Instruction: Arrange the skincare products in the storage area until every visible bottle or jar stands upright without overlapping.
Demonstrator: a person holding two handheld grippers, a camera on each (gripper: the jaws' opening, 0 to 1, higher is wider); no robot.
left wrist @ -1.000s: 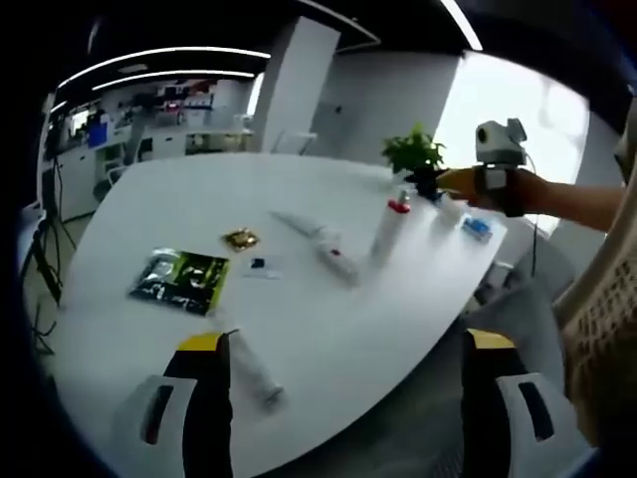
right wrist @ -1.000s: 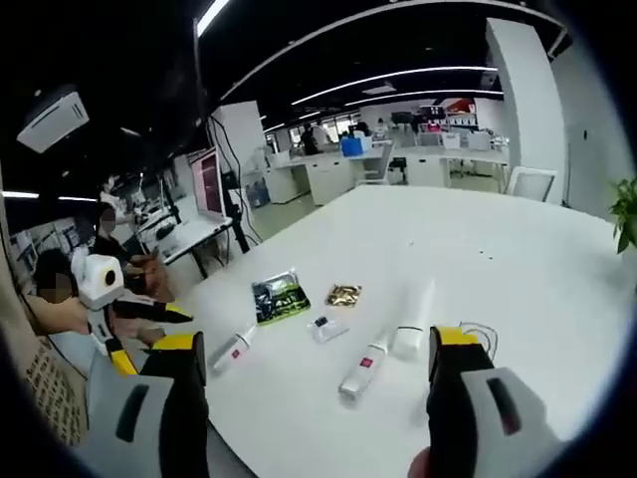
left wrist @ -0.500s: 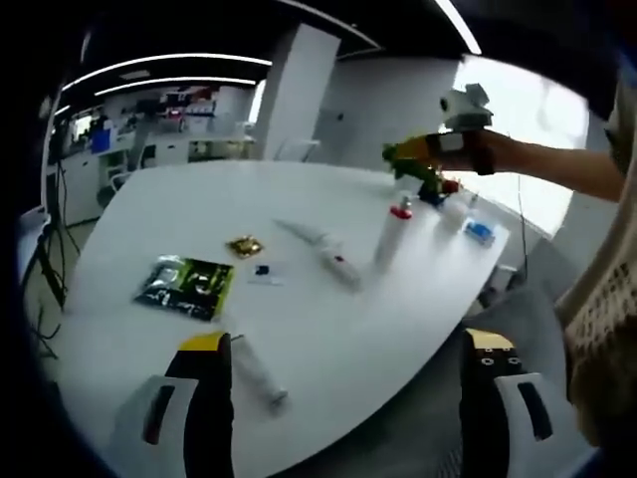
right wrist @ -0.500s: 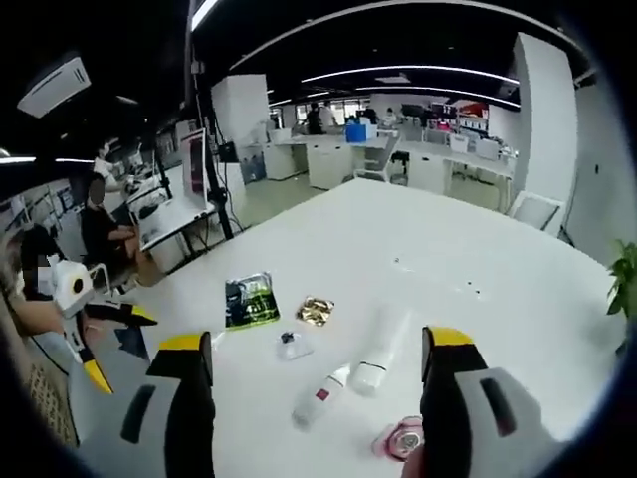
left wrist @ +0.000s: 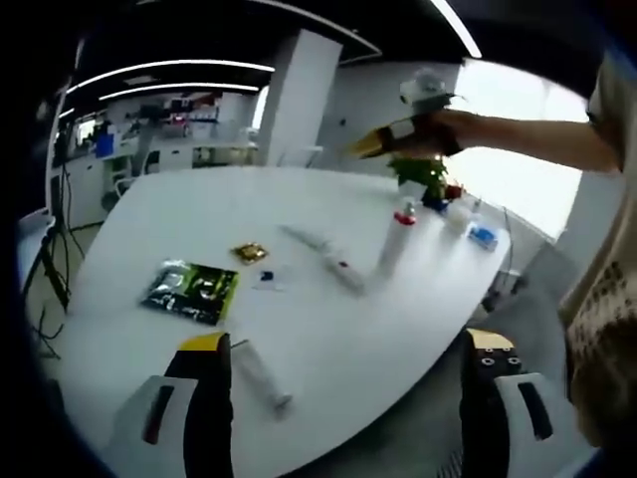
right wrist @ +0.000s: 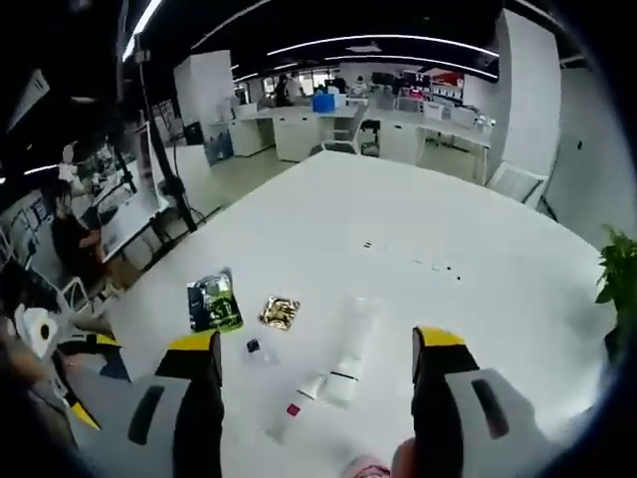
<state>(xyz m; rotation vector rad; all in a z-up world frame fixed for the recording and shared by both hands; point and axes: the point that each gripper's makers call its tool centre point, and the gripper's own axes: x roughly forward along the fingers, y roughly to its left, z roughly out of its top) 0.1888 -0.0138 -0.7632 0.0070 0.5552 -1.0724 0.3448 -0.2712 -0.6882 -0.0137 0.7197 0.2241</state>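
Both my grippers wide open, empty. White tube [right wrist: 348, 351] lies flat past green packet [right wrist: 214, 302], long axis pointing away from right gripper [right wrist: 317, 398], which hangs nearer; left gripper [left wrist: 343, 398] sits well back.

Both tools [left wrist: 338, 398] [right wrist: 317, 398] wide-jawed, empty, right arm outstretched.

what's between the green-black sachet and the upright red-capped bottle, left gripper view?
In the left gripper view, between the green-black sachet and the upright red-capped bottle lie a gold packet, a small clear item and two tubes lying flat on the white table.
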